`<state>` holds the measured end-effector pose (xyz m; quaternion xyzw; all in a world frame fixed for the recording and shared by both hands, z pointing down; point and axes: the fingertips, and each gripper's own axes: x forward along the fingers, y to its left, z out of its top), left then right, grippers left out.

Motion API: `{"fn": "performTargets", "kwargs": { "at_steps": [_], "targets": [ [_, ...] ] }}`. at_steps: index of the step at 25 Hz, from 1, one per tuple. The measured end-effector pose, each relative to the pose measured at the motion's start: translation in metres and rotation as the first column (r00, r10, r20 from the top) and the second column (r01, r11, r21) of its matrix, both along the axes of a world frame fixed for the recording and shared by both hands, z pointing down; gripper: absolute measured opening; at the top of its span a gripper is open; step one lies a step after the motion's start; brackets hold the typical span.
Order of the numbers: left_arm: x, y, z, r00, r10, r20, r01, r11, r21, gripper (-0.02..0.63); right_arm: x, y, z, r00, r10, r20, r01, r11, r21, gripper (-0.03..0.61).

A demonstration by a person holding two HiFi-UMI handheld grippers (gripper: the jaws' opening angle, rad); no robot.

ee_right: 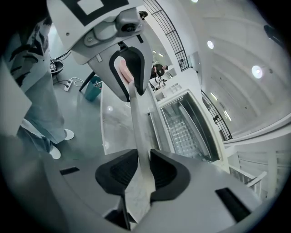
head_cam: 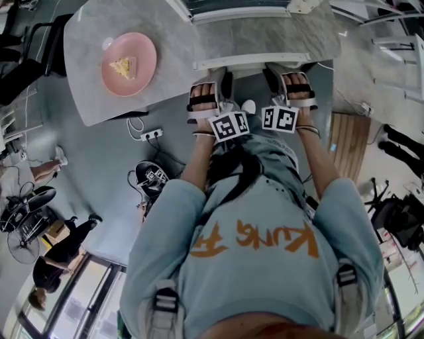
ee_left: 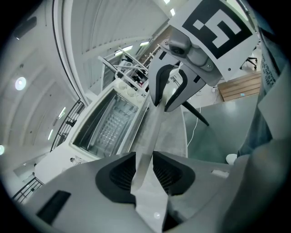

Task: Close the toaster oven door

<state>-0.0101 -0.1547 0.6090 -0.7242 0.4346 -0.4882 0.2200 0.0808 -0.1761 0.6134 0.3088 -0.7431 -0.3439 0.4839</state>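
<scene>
Toaster oven door (head_cam: 265, 40) open, swung out from the white oven body (head_cam: 238, 10) toward the person, with its white handle bar (head_cam: 252, 64) over the front edge of the counter. Left hand-held gripper (ee_left: 144, 157) clamped on that bar, dark pads against its two sides. Right hand-held gripper (ee_right: 143, 154) likewise closed on the same bar, further along to the right, both reaching in from the person's side. Along the jaws, just beyond the bar, a wire rack (ee_right: 184, 132) behind glass in a white frame. Underneath, a counter (head_cam: 86, 40) in a pale marble pattern, carrying a pink plate (head_cam: 129, 64) with a yellow wedge of food (head_cam: 124, 67), well apart from the oven. Around it, grey floor (head_cam: 106, 172), a white power strip (head_cam: 152, 134) with trailing cable below the counter's edge, and a slatted wooden panel (head_cam: 349, 142) off to the right. At the left edge of the room, people (head_cam: 56, 255). Higher up, black railings (ee_right: 173, 41) and round ceiling lights (ee_right: 257, 71) on a curved white ceiling.
</scene>
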Motion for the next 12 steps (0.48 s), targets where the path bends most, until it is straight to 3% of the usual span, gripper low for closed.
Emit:
{"fn": "performTargets", "kwargs": {
  "at_steps": [12],
  "targets": [
    [-0.010, -0.029, -0.054, 1.000, -0.001, 0.015, 0.000, 0.994, 0.111, 0.098, -0.008, -0.027, -0.058, 1.000, -0.025, 0.008, 0.024, 0.994, 0.109, 0.083]
  ]
}}
